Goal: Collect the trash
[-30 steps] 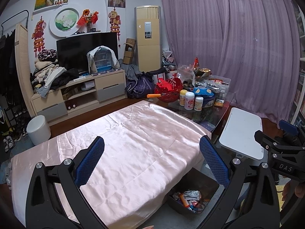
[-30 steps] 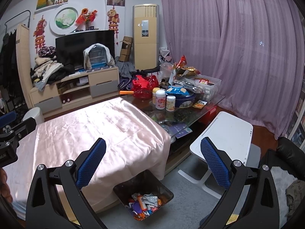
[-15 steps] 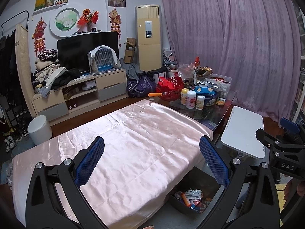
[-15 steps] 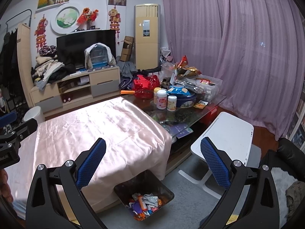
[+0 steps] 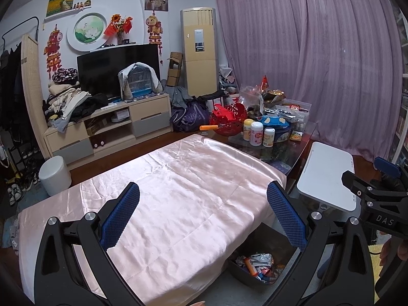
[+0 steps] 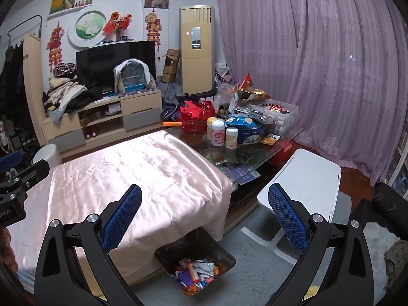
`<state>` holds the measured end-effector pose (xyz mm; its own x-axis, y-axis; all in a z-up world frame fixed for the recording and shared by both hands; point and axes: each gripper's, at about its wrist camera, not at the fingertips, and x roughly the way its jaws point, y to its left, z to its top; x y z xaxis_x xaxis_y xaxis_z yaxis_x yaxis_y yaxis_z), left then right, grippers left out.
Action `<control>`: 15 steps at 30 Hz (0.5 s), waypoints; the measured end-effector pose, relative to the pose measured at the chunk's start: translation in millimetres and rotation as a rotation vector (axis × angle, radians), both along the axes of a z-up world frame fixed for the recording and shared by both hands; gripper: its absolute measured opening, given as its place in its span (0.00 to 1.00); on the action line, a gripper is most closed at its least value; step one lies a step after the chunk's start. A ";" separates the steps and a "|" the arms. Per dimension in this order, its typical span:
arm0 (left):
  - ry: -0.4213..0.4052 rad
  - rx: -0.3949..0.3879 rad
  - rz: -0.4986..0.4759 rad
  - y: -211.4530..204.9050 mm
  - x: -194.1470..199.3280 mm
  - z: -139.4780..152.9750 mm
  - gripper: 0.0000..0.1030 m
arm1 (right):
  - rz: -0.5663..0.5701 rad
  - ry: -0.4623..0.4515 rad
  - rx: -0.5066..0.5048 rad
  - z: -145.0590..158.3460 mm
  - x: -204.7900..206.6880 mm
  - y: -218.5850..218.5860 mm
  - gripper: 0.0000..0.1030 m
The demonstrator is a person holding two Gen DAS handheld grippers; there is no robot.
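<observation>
A dark bin (image 6: 224, 255) stands on the floor at the table's near right corner, holding several crumpled wrappers (image 6: 196, 271); the left wrist view shows the same bin (image 5: 239, 272) partly under the cloth's edge. My left gripper (image 5: 202, 216) hovers open above the pink satin tablecloth (image 5: 178, 191) with nothing between its blue pads. My right gripper (image 6: 204, 218) is also open and empty, held above the cloth's corner and the bin. No loose trash shows on the cloth.
Beyond the cloth, the glass table end (image 6: 255, 148) is crowded with jars, a blue tin, a red basket and snack bags. A white side table (image 6: 306, 178) stands right of the bin. TV cabinet (image 5: 107, 127) and white stool (image 5: 54, 174) lie far left.
Both views have shifted slightly, as both grippers drift a little. Both stay open and empty; the bin and cloth have not moved.
</observation>
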<state>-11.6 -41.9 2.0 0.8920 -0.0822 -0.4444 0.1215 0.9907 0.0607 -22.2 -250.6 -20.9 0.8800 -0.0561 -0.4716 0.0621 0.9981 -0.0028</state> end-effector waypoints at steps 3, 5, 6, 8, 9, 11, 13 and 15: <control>-0.005 0.000 0.001 0.7 -0.7 1.7 0.92 | -0.003 -0.002 0.003 0.3 -0.5 -0.8 0.97; -0.002 -0.005 -0.004 0.1 0.4 1.5 0.92 | -0.007 -0.001 0.003 0.4 -0.2 -0.8 0.97; -0.002 -0.004 -0.004 0.4 0.3 1.7 0.92 | -0.006 0.000 0.003 0.6 0.0 -0.8 0.97; -0.004 -0.002 0.000 0.8 0.5 1.8 0.92 | -0.006 -0.001 0.004 0.6 -0.1 -1.1 0.97; -0.005 -0.003 0.002 1.3 0.6 2.1 0.92 | -0.006 -0.002 0.004 0.7 0.0 -1.1 0.97; -0.003 -0.008 0.003 2.3 1.3 2.7 0.92 | -0.006 -0.002 0.006 0.9 -0.4 -1.5 0.97; -0.007 -0.010 -0.003 2.6 0.5 3.4 0.92 | -0.006 -0.004 0.006 1.1 -0.5 -1.5 0.97; -0.011 -0.014 -0.010 2.3 -0.8 4.1 0.92 | -0.006 -0.005 0.009 0.9 -0.4 -1.4 0.97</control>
<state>-12.4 -39.7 6.2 0.8959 -0.0970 -0.4336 0.1305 0.9903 0.0483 -22.6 -252.0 -20.0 0.8822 -0.0575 -0.4674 0.0685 0.9976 0.0065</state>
